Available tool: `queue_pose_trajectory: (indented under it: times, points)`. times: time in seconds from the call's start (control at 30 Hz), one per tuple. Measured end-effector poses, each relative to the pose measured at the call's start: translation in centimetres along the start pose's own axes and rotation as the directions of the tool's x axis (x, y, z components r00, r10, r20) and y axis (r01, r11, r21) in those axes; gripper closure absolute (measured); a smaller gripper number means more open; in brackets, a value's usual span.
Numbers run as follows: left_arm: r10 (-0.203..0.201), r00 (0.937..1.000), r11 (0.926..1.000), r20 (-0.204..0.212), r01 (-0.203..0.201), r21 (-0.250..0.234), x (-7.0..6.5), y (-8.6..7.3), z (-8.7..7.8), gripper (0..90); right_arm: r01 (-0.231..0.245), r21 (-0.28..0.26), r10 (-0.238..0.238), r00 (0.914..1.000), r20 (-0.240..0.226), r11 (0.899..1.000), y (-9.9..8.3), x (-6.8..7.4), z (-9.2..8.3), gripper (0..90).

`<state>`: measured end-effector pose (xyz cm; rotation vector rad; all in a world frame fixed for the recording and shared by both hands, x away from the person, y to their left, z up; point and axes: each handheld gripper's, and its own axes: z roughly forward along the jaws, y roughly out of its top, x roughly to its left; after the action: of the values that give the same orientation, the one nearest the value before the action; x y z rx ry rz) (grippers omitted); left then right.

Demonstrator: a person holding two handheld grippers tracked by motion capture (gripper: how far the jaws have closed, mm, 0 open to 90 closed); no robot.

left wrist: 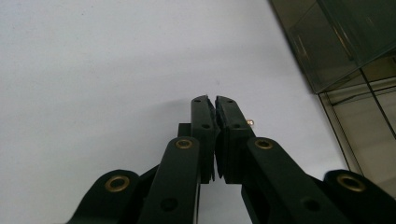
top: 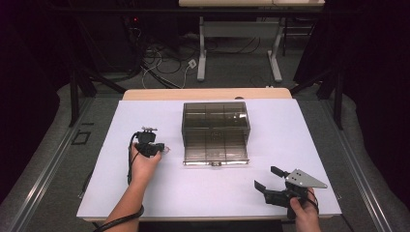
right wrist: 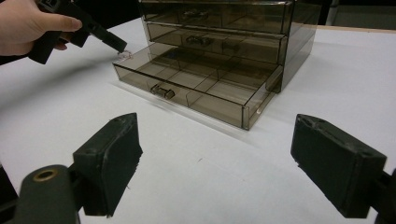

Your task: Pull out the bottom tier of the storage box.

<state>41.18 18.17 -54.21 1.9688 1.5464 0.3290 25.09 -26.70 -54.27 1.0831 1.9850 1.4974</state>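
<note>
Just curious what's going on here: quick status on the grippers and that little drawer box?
Left gripper shut on a small clear item, by the open bottom drawer. Right gripper open, empty, back from the drawer box. Nothing between.

Tiny clear item at left gripper (top: 162,149) tip: too small to ID; in left gripper view just a small brass-coloured bit (left wrist: 250,122) peeks past jaws. Drawer box (left wrist: 345,51) cut off by frame edge. Right gripper (right wrist: 219,172) jaw cut at right edge.

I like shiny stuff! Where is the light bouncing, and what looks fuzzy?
High view: glare on the box top, dark room around. Left gripper view: the near fingers look soft. Right gripper view: the big fingers blur, the drawer is sharper.
</note>
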Motion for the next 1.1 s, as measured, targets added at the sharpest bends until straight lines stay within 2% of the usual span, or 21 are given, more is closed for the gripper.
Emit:
queue_pose_trajectory:
  times: [0.5,0.53,0.83,1.1]
  points:
    - [0.012,0.9997,0.9994,0.022,-0.011,-0.034,-0.5,0.4,-0.7,87.0,-0.005,0.002,0.005,1.0,0.001,1.0,0.0,0.0,0.0,15.0]
    - [0.021,0.9994,0.9994,0.026,-0.02,-0.028,-0.5,0.4,-0.8,87.0,-0.004,0.0,0.004,1.0,0.001,1.0,0.0,0.0,0.0,15.0]
    - [0.022,0.9993,0.9978,0.029,-0.02,-0.063,-0.8,0.5,-1.3,87.1,-0.005,-0.001,0.005,1.0,0.0,1.0,0.0,0.0,0.0,15.0]
    - [0.013,0.9987,0.9955,0.05,-0.009,-0.094,-0.9,0.5,-2.0,87.0,-0.005,-0.001,0.005,1.0,0.002,1.0,0.0,0.0,-0.1,15.0]
